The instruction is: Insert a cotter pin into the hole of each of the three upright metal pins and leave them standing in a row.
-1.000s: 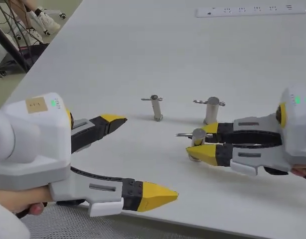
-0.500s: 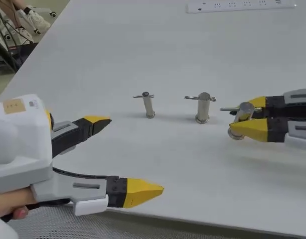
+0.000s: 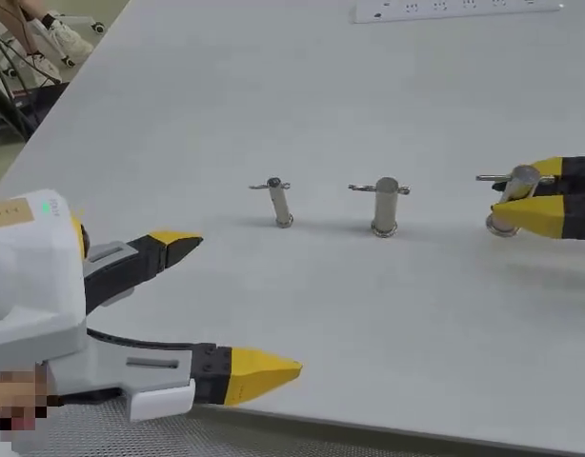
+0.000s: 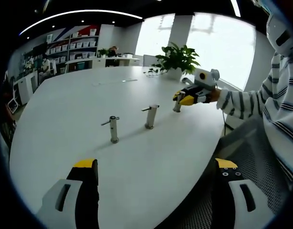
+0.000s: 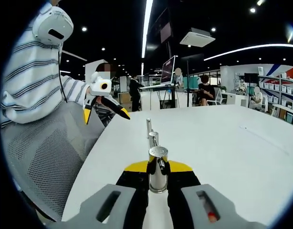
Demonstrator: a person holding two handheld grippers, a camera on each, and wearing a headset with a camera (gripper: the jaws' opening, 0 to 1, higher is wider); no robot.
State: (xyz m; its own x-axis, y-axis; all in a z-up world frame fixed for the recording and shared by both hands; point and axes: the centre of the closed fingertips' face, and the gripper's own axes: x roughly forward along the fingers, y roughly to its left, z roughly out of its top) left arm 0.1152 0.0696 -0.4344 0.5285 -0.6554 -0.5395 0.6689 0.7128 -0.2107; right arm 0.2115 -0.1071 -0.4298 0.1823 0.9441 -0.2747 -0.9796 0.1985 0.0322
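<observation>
Nearest the person, over the near left edge of the table (image 3: pixel 388 314), the left tool (image 3: pixel 243 303) is hovering with its yellow-tipped jaws gaping wide and gripping nothing. In the left gripper view the same tool (image 4: pixel 155 164) is pointing across the white top toward the pins. A grey mesh chair seat (image 3: pixel 131 440) is showing just below the table edge.

Farther in, around mid-table, three metal pins are lining up left to right. The left pin (image 3: pixel 278 202) is standing upright on its own, with the left cotter pin (image 3: pixel 271 186) passing crosswise through its head. Well to its right, the middle pin (image 3: pixel 385 208) is standing upright too, carrying the middle cotter pin (image 3: pixel 378 188) the same way.

At the right end of the line, the right tool (image 3: pixel 516 195) is holding the right pin (image 3: pixel 510 205), its jaws drawn narrow and pinching the shaft from both sides. The right cotter pin (image 3: pixel 493 178) is sticking out of that pin's head toward the left. In the right gripper view the pin (image 5: pixel 158 171) is sitting upright between the tool's yellow tips (image 5: pixel 158 168). Whether its foot is resting on the table, I cannot tell.

Farthest away, a white power strip (image 3: pixel 454 9) is lying along the table's far side.
</observation>
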